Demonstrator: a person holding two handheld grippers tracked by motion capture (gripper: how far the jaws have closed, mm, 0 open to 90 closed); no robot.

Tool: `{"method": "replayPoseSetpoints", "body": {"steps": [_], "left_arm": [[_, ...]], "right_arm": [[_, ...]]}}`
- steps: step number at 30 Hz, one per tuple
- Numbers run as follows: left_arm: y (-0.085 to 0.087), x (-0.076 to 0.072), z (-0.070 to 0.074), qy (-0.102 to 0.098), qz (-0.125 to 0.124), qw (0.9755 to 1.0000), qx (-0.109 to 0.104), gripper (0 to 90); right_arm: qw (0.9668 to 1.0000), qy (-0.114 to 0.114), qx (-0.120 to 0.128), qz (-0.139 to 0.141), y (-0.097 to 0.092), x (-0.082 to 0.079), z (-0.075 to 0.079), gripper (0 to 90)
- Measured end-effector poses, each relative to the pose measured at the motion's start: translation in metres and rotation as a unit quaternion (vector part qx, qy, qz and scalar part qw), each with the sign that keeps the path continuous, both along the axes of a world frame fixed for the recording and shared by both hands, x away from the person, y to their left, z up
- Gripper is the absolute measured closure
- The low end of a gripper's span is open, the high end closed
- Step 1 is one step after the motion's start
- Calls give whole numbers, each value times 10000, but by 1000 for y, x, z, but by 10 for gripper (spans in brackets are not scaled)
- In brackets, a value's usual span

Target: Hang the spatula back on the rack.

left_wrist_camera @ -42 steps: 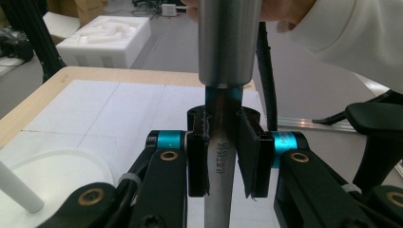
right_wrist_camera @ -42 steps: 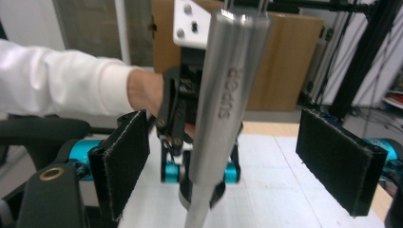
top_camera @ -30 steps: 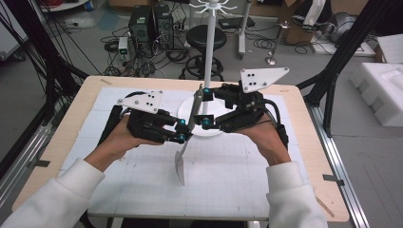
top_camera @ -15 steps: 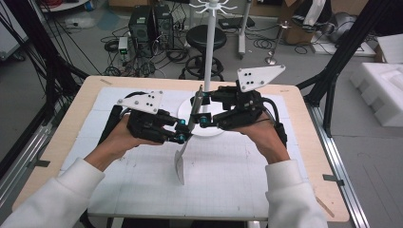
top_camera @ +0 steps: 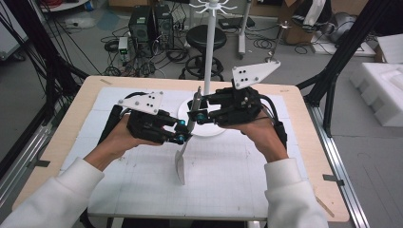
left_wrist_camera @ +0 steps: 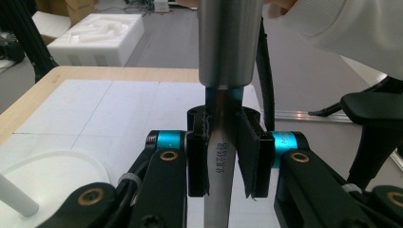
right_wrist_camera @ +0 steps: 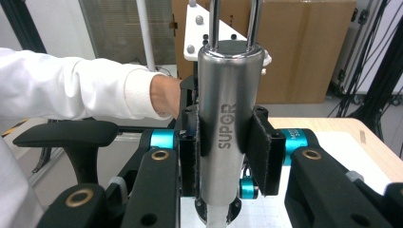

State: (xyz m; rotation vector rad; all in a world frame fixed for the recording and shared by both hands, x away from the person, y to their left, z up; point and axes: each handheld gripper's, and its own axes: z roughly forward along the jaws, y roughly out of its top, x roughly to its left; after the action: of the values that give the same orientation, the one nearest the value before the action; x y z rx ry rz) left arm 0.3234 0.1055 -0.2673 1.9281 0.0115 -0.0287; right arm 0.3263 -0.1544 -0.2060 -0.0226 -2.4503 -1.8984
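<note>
Jaws on the right gripper (top_camera: 196, 114) have just been closing, and they are now pressing on the thick steel handle (right_wrist_camera: 227, 137) of a spatula (top_camera: 183, 154), where a second ago they were standing wider around it. That means both grippers are now sharing the tool: the left gripper (top_camera: 181, 137) is clamping the flat metal shank (left_wrist_camera: 219, 161) lower down, its pads tight on either side, while the right one is gripping the round handle above. The spatula is hanging tilted over the white mat (top_camera: 228, 175), blade end down toward the person, just in front of the white stand (top_camera: 209, 52) with hooks on top. Judging by this, a handover between the hands is getting under way, or a joint lift toward the hooks. Lettering on the handle is reading "SUPOR"; stamped characters on the shank are too small to make out.
</note>
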Motion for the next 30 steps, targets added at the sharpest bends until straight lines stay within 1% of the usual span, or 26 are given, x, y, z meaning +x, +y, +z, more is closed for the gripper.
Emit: {"method": "replayPoseSetpoints", "body": {"steps": [2,3,5,7,8,9,10,12,13,14,15,16,17,18,19,20,21,22,23,24,25,26,27,28,29,30], "left_arm": [[1,1,0,8,-8,10000,-24,745],[1,1,0,8,-5,10000,-42,744],[2,2,0,44,6,9999,-107,740],[4,2,0,20,20,9999,-161,735],[5,2,0,61,98,9997,-200,724],[7,2,0,34,221,9994,-271,682],[7,2,0,34,221,9994,-271,631],[10,3,0,61,388,9988,-307,538],[11,4,0,37,447,9985,-321,492],[14,4,-1,-81,555,9981,-254,441],[15,3,-2,-74,640,9976,-262,441],[17,4,-2,-79,728,9970,-259,314],[19,3,-2,-115,830,9963,-173,314],[21,3,-2,-137,947,9953,-111,255],[22,2,-3,-144,1087,9939,-101,175],[24,1,-3,-208,1223,9923,-61,175],[26,0,-4,-292,1299,9911,8,140],[28,-1,-5,-334,1337,9904,72,109],[30,-2,-8,-291,1347,9904,133,56],[30,-2,-8,-291,1347,9904,133,25],[33,-3,-10,-300,1371,9899,212,25],[39,-3,-13,-281,1476,9883,254,17],[39,-3,-13,-281,1476,9883,254,17],[42,-3,-14,-269,1527,9876,249,17],[45,-4,-15,-241,1587,9869,186,17],[49,-4,-16,-236,1619,9864,174,17]], "right_arm": [[10000,-11,-26,-39,2,0,2,688],[9999,33,-65,-83,2,-1,3,689],[9999,15,-74,-109,4,-1,6,689],[9999,-10,-57,-136,6,0,7,689],[9999,-3,-75,-153,7,0,7,690],[9998,32,-90,-186,7,0,7,690],[9997,32,-107,-219,8,0,8,690],[9995,33,-126,-286,8,0,8,690],[9995,7,-111,-306,8,1,8,690],[9991,78,-149,-387,7,0,9,690],[9991,78,-149,-387,7,0,9,690],[9990,59,-115,-427,5,1,11,689],[9990,59,-115,-427,5,1,11,689],[9987,63,-101,-493,4,2,11,690],[9982,76,-101,-585,2,2,12,689],[9976,104,-80,-677,1,2,13,689],[9972,124,-71,-736,0,3,14,689],[9965,133,-61,-824,-2,3,15,689],[9958,122,-67,-909,-4,5,15,689],[9958,122,-67,-909,-4,5,15,689],[9956,154,-87,-923,-5,5,16,689],[9939,175,-130,-1077,-6,6,17,689],[9939,175,-130,-1077,-6,6,17,689],[9924,238,-177,-1193,-8,7,18,689],[9915,281,-199,-1255,-9,8,18,689],[9905,308,-201,-1324,-10,9,19,689]]}}
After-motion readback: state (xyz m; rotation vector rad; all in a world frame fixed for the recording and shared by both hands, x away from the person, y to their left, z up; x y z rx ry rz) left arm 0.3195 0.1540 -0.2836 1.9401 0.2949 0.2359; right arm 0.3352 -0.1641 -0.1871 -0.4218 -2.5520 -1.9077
